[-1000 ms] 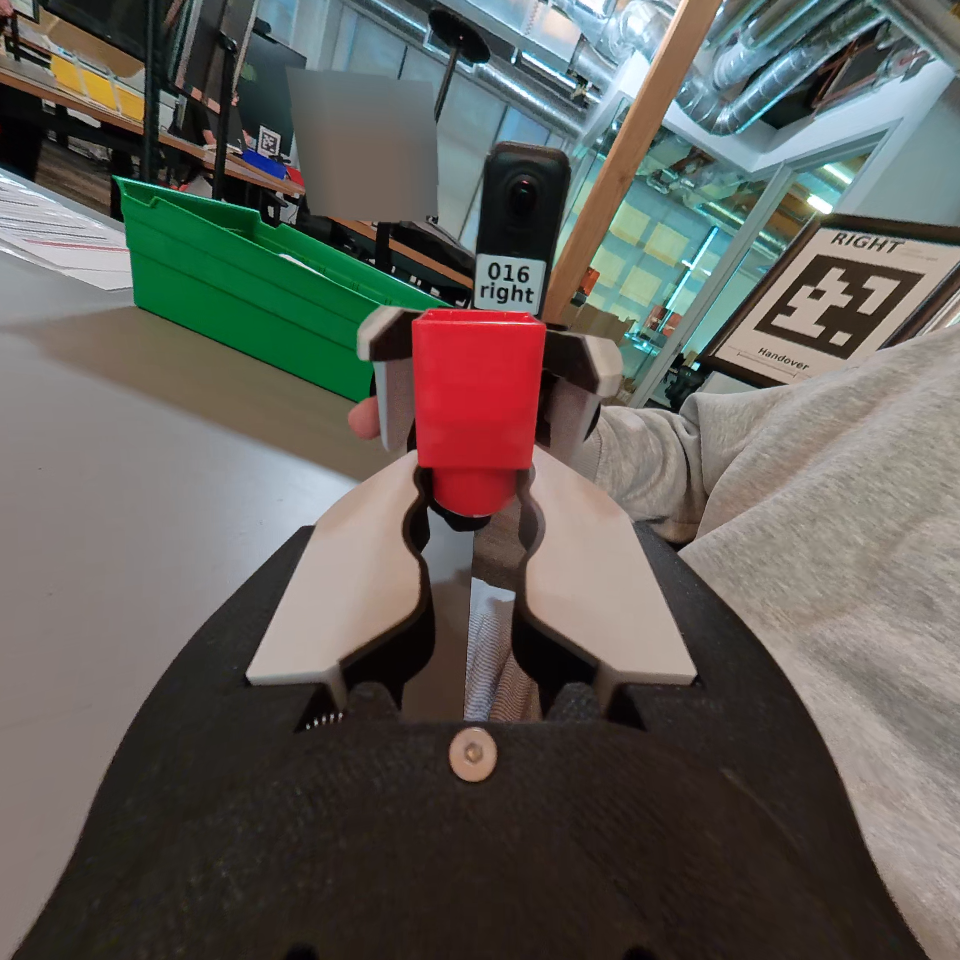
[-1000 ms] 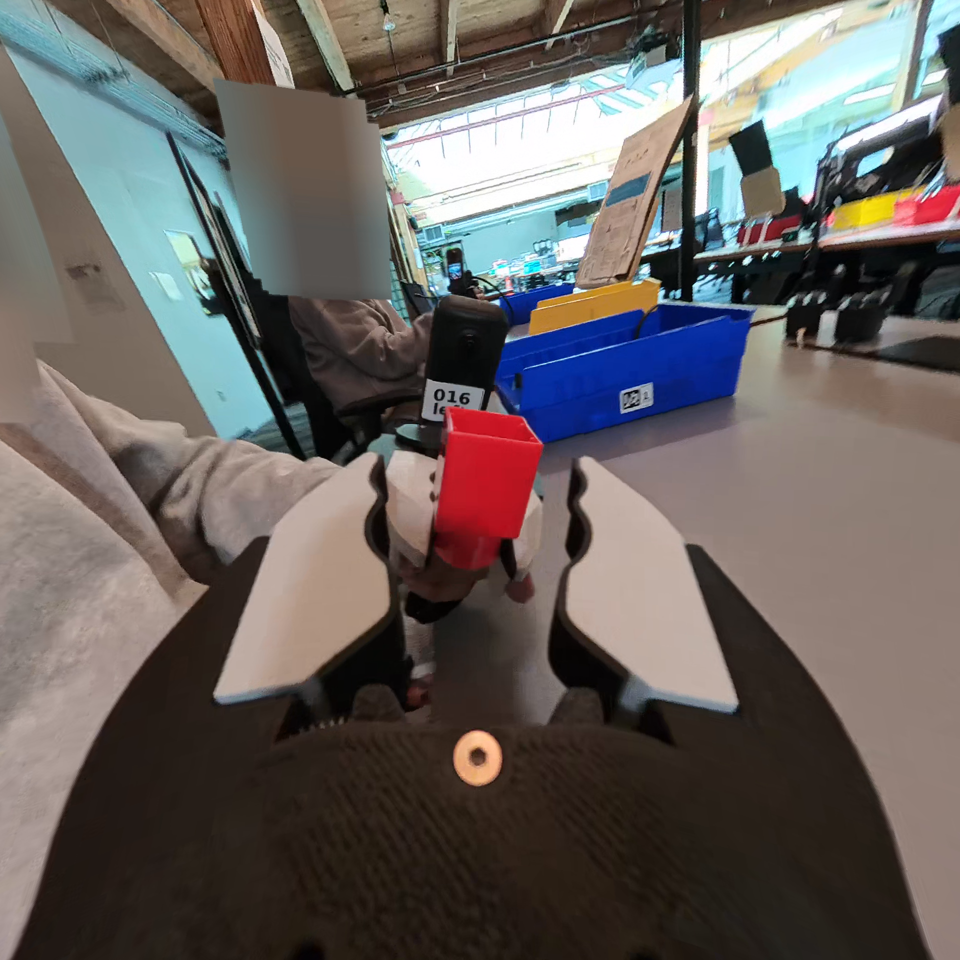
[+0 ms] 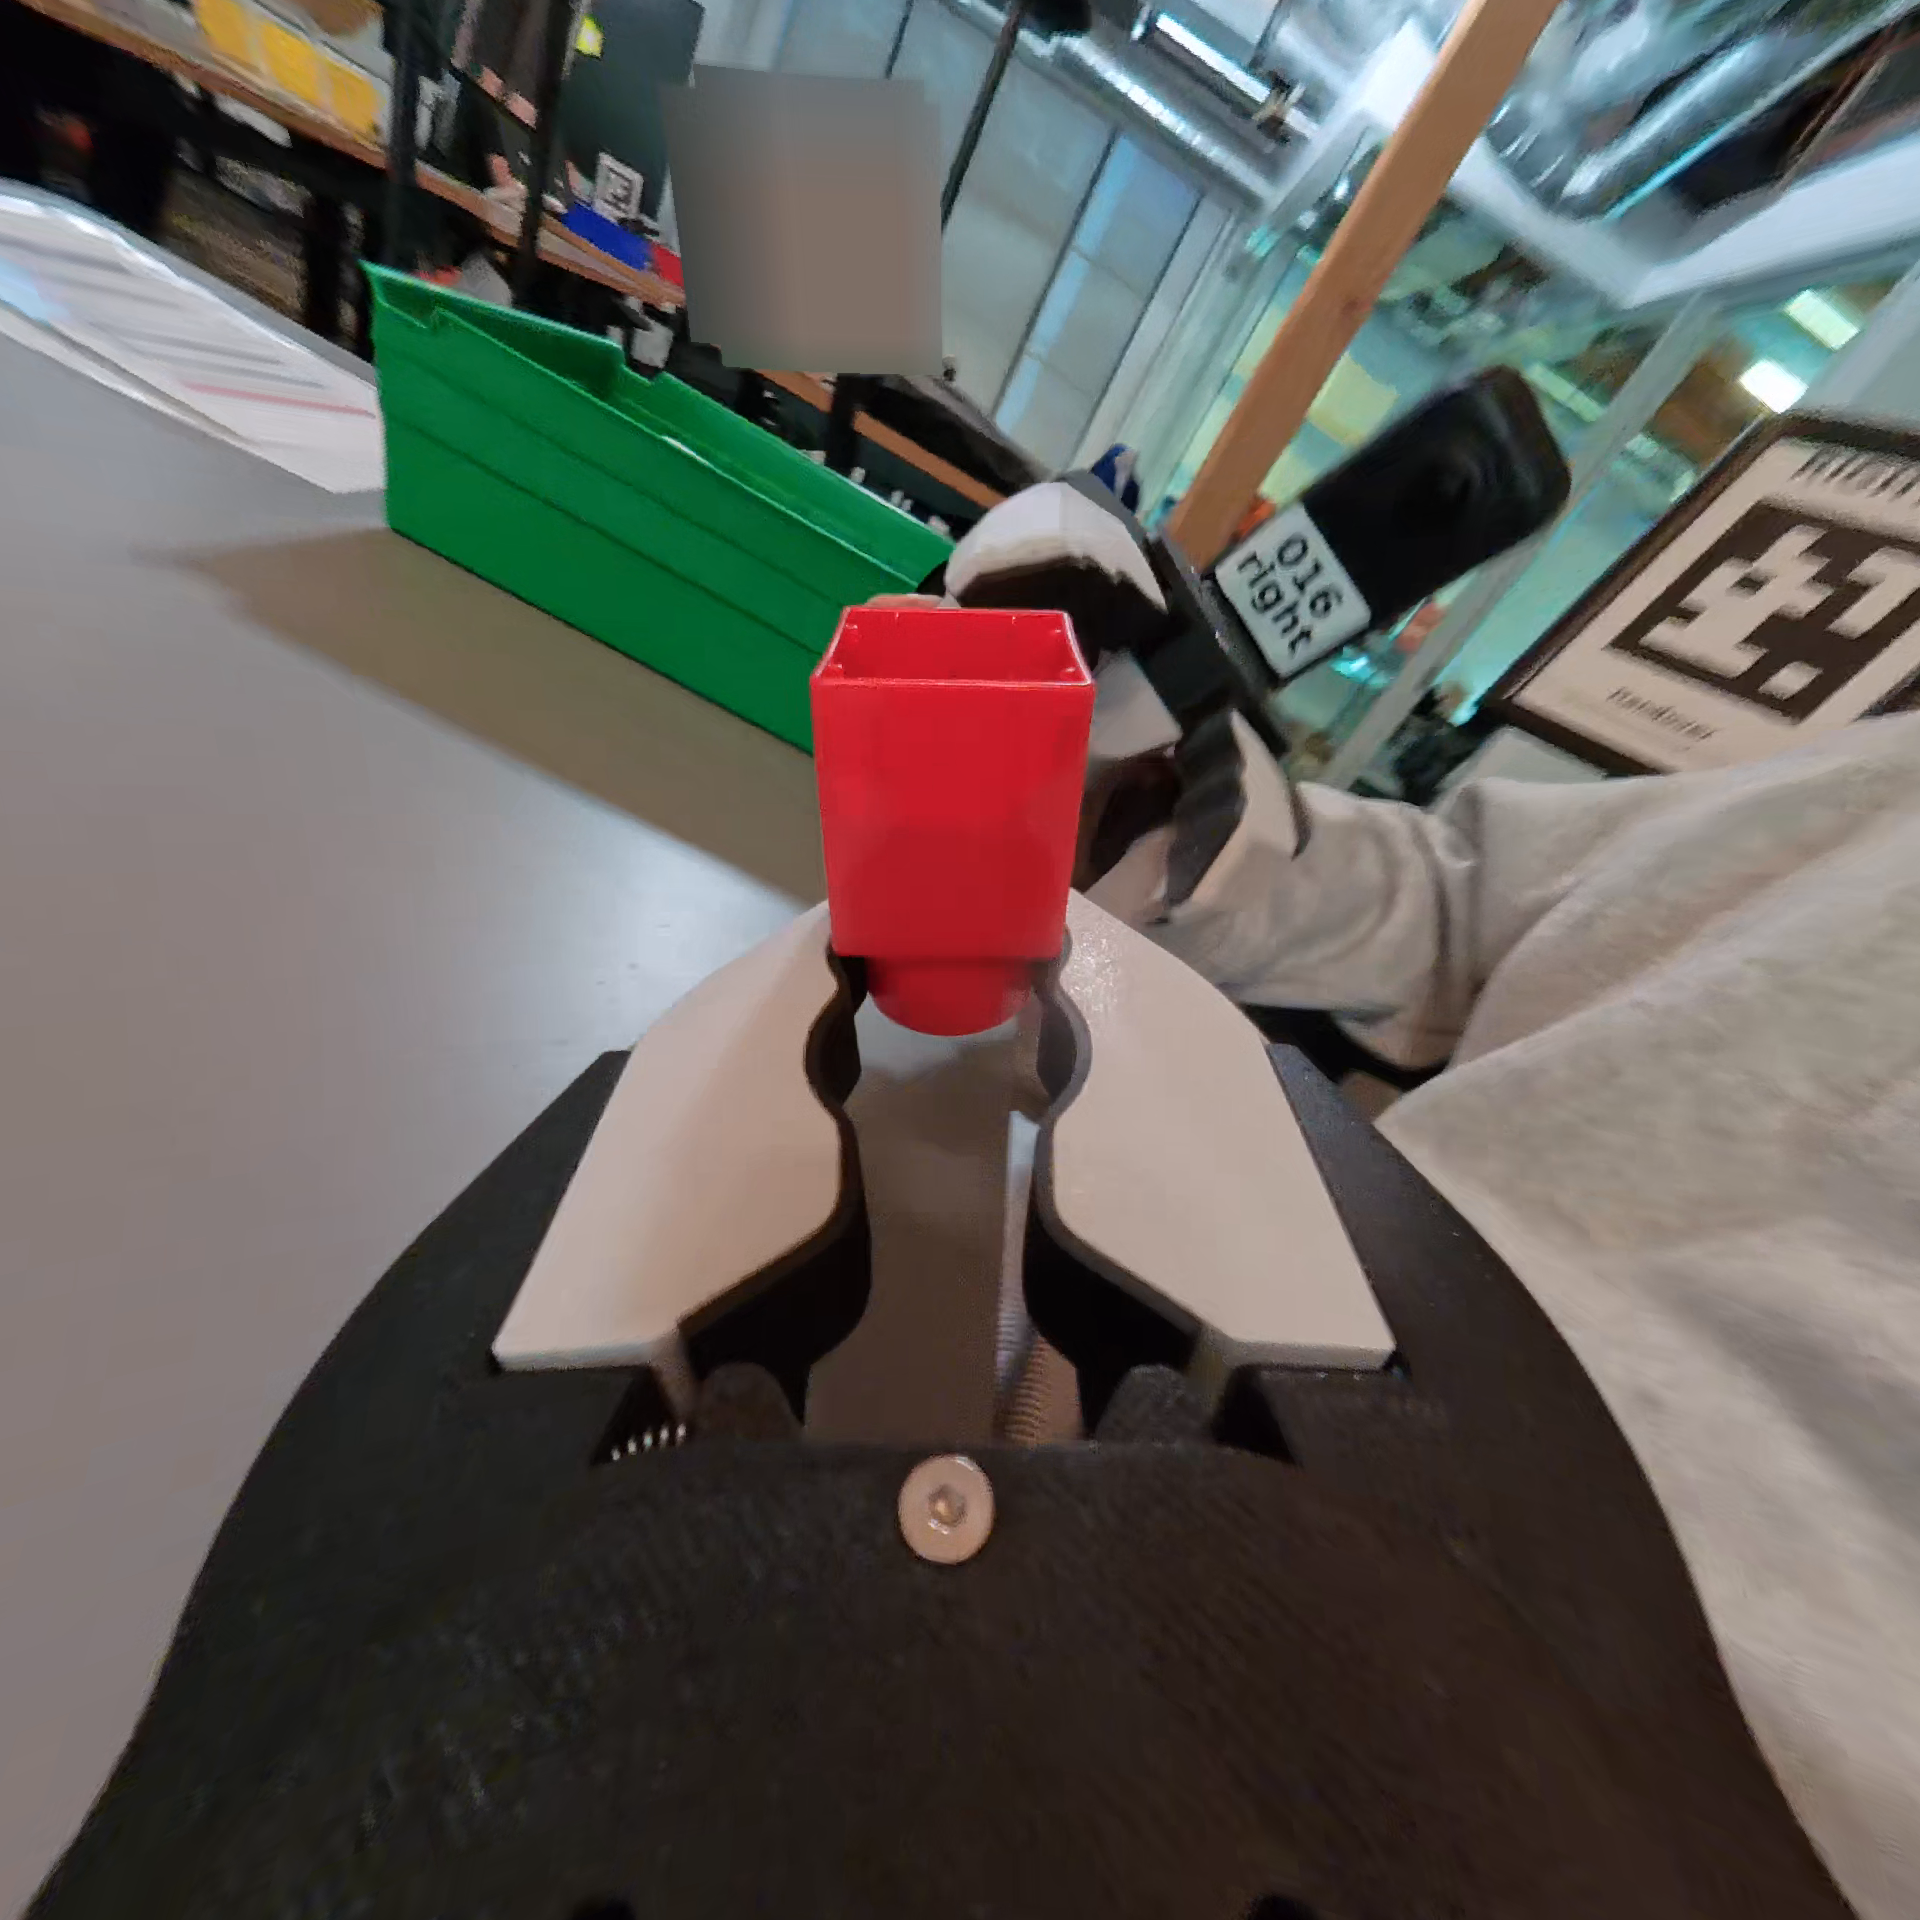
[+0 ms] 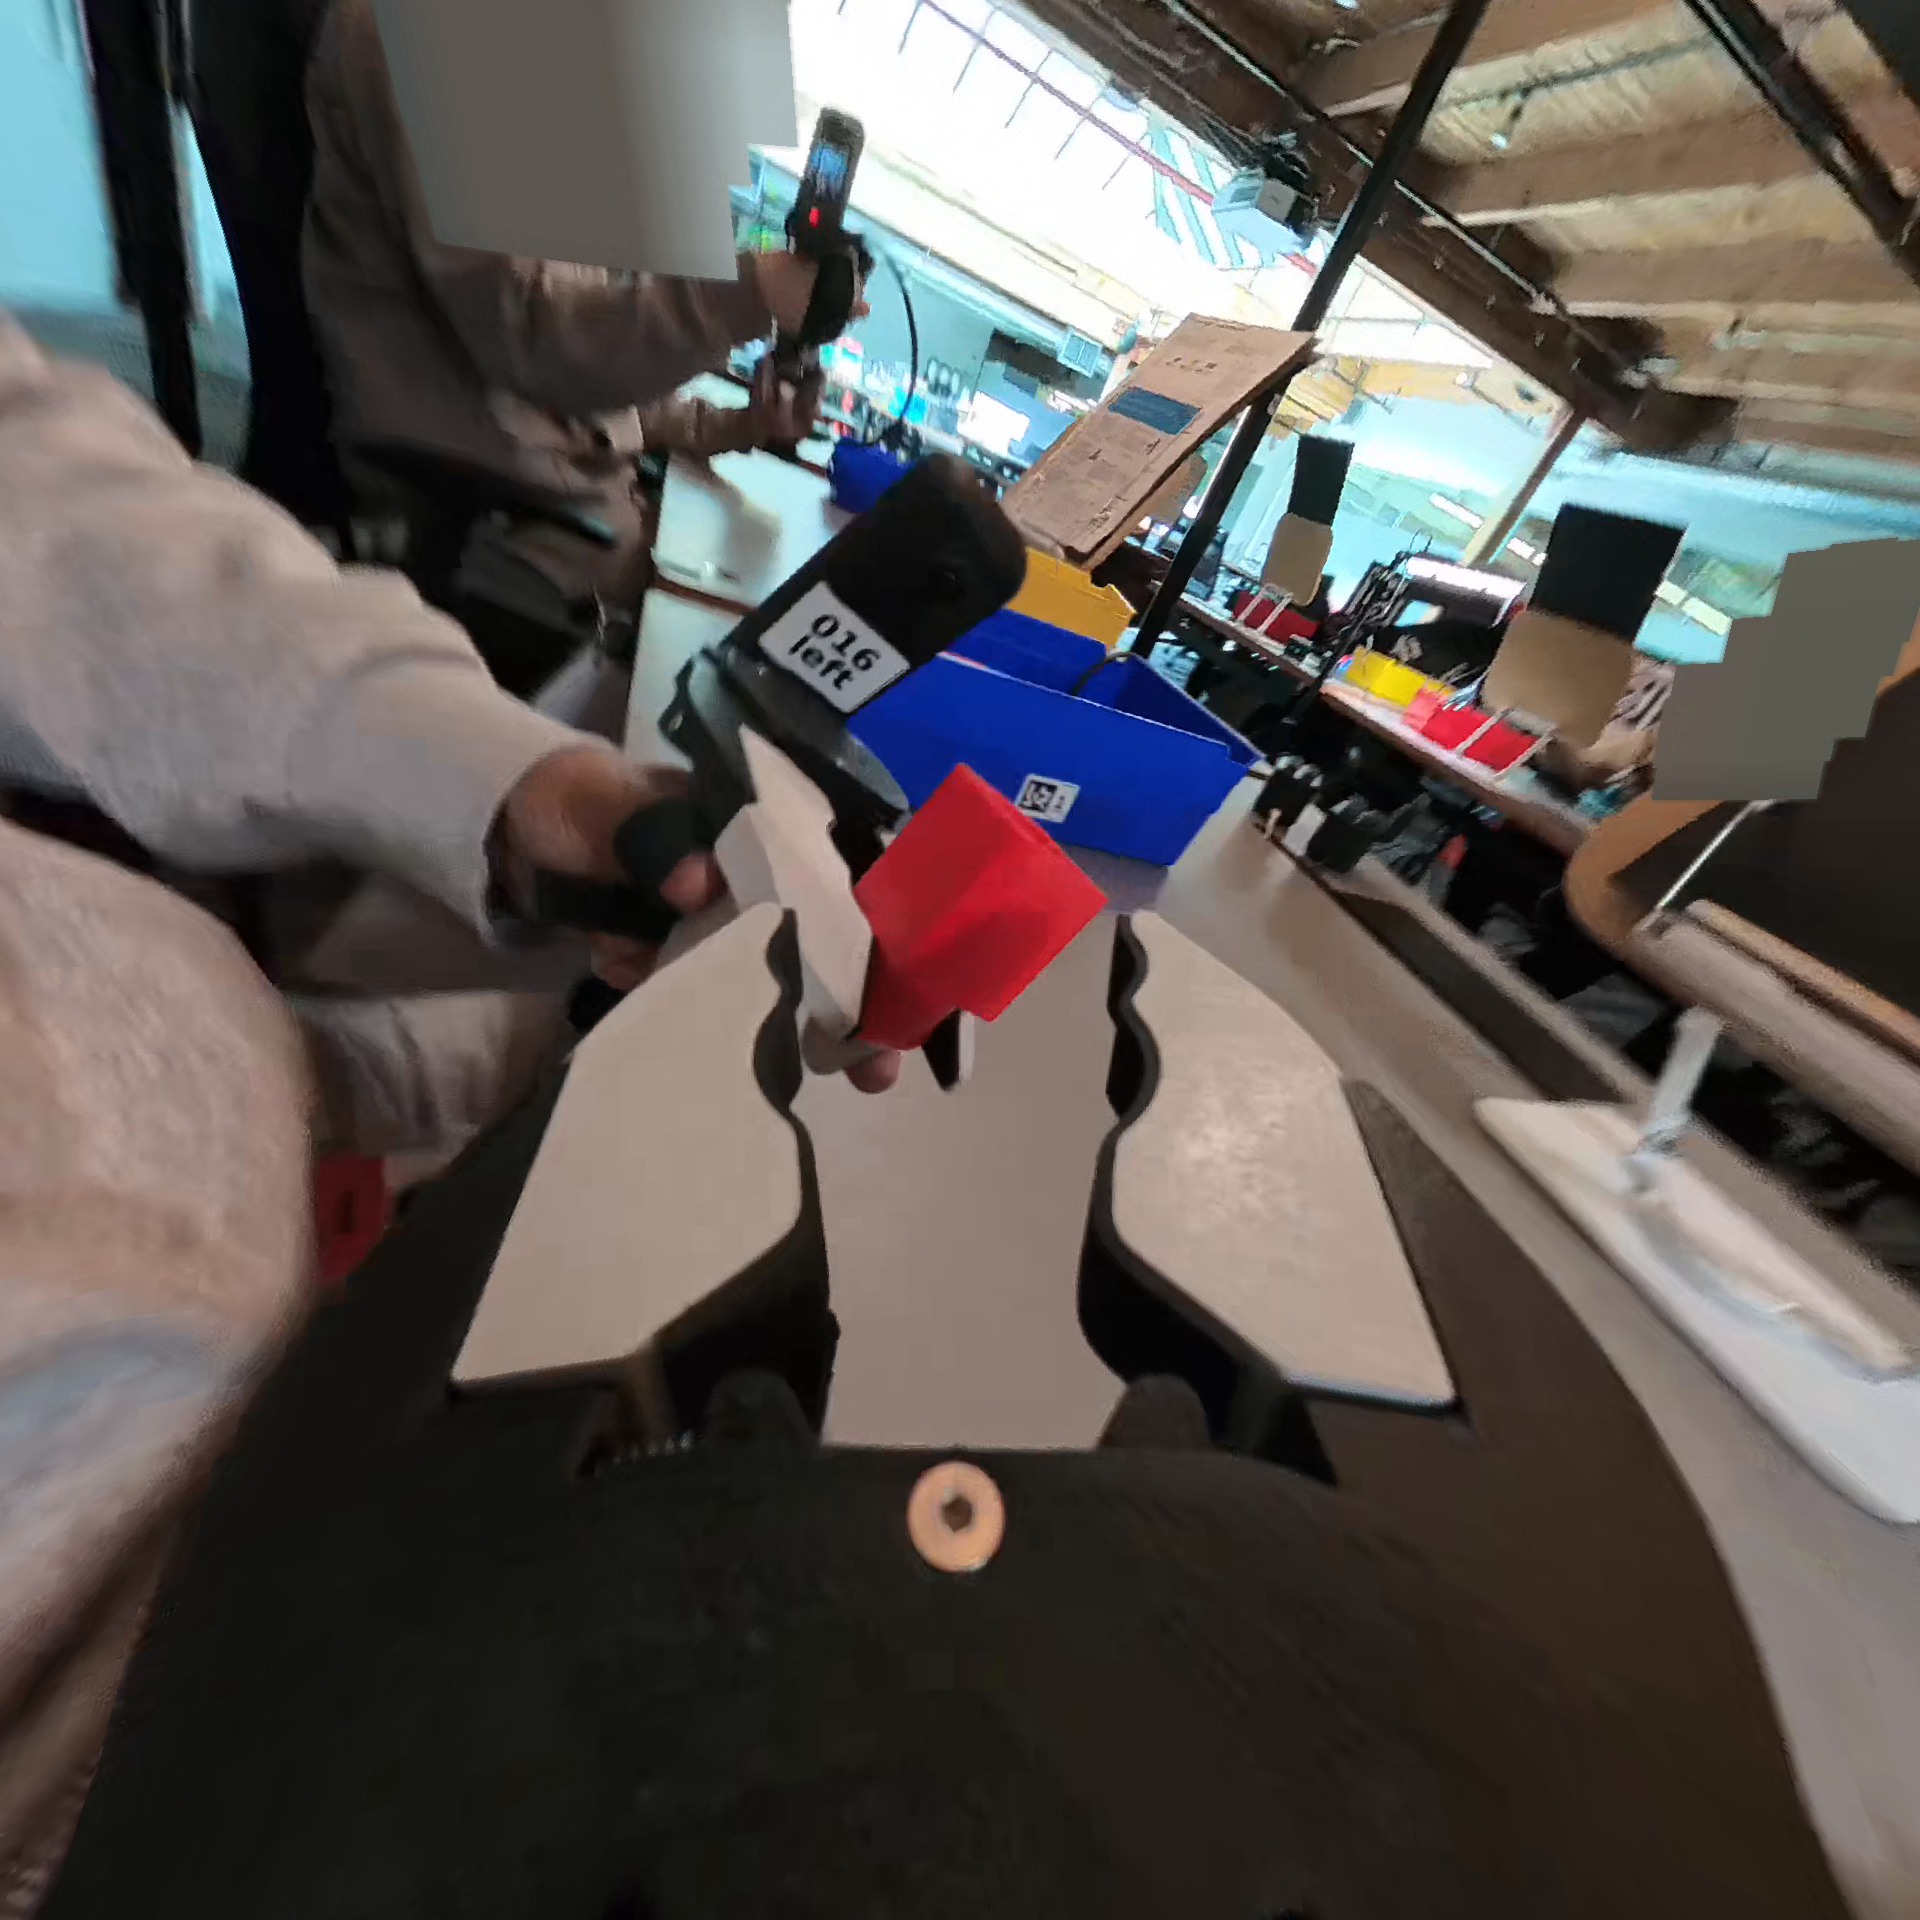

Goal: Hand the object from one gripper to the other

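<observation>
Since 1 second ago my right gripper [image 3: 1101, 665] has swung off to the right of the red cup [image 3: 951, 800] and tilted over, where before it sat directly behind the cup with its 2 fingers bracketing it.

From the left wrist view, my left gripper [image 3: 948, 987] has its 2 fingers pinching the cup's round lower stub, the square open mouth pointing up and away from the fingertips. My right gripper sits just beyond and right of the cup, blurred; I cannot tell from here whether it touches the cup. A green bin [image 3: 623, 520] stands on the grey tabletop [image 3: 260, 883] well ahead and left of my fingers. A grey sleeve [image 3: 1558, 987] fills the right side.

From the right wrist view, my right gripper [image 4: 951, 935] has its 2 fingers spread wide with nothing between them. The red cup [image 4: 977, 904] hangs just ahead of the fingertips, tilted to the right, gripped at its base by my left gripper [image 4: 883, 1029]. A blue bin [image 4: 1049, 758] sits farther ahead on the tabletop [image 4: 1299, 1018], and a white flat object [image 4: 1714, 1320] lies to the right of my fingers.
</observation>
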`<state>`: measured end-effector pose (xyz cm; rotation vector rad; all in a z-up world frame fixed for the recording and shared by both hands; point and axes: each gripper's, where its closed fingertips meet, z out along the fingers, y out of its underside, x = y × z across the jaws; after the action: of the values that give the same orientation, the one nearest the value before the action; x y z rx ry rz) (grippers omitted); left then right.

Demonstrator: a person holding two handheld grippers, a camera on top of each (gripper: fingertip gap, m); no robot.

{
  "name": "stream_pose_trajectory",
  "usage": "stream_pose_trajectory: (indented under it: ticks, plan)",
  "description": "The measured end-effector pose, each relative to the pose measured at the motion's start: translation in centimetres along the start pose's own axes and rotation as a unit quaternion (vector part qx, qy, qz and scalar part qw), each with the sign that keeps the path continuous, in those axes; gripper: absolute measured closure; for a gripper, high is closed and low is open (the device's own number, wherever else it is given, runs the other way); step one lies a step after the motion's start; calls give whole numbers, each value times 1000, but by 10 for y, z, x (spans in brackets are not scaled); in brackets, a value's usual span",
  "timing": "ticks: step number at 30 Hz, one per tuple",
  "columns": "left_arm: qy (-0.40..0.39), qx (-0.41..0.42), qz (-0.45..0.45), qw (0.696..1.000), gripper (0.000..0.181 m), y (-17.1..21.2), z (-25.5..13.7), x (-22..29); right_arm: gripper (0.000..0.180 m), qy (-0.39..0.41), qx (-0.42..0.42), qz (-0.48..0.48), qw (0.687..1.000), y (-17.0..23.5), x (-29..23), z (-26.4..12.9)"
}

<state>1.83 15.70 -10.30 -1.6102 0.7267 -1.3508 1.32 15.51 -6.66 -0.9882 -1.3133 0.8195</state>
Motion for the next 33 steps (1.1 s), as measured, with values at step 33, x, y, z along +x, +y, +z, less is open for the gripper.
stream_pose_trajectory:
  ticks: [33]
  plan:
    - [30, 40, 62, 997, 133, -10, 4, 21, 143, -94, 56, 293, 950, -8, -2, 1]
